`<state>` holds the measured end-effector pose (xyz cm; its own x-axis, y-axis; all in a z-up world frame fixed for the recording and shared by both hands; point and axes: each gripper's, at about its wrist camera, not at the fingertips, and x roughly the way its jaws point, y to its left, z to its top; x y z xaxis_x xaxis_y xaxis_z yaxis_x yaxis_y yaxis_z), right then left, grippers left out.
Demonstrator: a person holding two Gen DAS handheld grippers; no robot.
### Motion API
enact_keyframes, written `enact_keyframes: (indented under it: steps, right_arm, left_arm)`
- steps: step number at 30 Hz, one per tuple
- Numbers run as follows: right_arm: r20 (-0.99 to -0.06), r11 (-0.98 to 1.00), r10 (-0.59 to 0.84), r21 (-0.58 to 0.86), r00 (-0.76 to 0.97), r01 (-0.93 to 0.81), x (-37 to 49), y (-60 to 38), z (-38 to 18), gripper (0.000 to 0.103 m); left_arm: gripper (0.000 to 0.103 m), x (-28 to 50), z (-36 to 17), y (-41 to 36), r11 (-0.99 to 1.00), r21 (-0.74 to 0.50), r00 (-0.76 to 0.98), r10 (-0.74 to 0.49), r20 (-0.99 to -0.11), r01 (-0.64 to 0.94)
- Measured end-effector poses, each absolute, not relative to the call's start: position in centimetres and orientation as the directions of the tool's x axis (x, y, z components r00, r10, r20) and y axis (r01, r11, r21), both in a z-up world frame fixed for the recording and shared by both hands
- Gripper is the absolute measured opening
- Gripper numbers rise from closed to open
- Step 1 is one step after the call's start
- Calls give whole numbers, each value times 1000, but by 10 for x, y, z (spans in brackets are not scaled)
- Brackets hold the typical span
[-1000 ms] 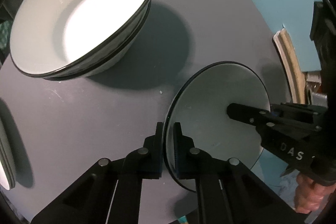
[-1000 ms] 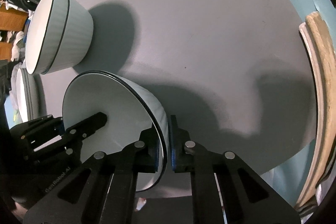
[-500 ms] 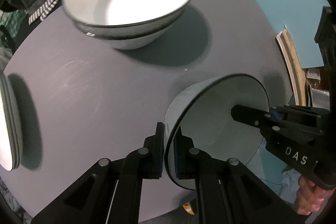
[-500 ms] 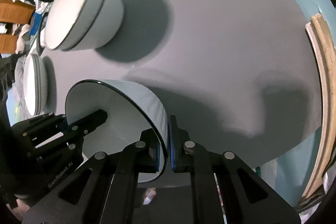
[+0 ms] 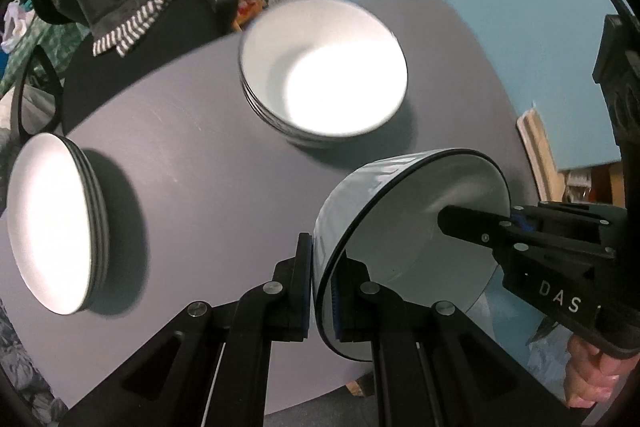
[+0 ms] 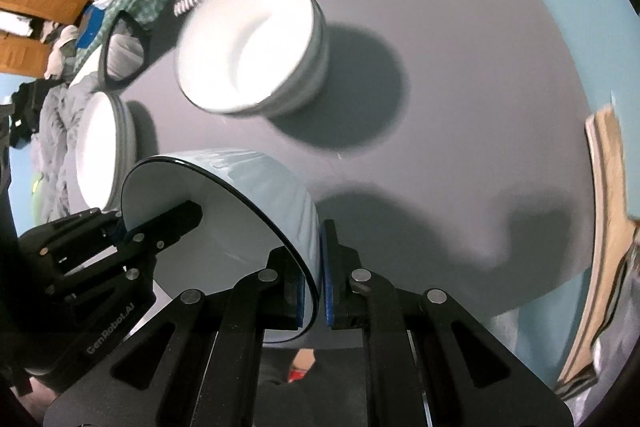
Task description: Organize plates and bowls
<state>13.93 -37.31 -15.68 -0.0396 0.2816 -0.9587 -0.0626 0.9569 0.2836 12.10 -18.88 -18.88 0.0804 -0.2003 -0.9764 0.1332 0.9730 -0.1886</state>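
Both tools, left tool (image 5: 323, 291) and right tool (image 6: 313, 291), stay clamped on the bowl's (image 5: 404, 251) rim and have lifted it off the desk (image 5: 192, 163), so looks like it's headed for the bowl stack (image 5: 324, 75).

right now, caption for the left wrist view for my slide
Both tools, left and right, grip opposite rims of a ribbed bowl above the grey table, near stacked bowls and plates.

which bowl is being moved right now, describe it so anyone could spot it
On the round grey table sit a bowl stack and a plate stack. The held bowl is nearest the cameras, alone pinched at its rim by the left claw and right claw.
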Motion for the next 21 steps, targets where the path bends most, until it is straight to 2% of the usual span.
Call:
enact_keyframes:
  steps: [10,21]
  right_arm:
    - [-961,955,278,276,1,-108,172,-344,-144,8]
    - [-961,954,276,275,-6,-120,222,-328,-145,8]
  left_arm:
    - [7,172,-163,-173,977,-182,153,-197,-968,107]
    - [7,224,-165,-167,985,-153,176,-166,-970,85]
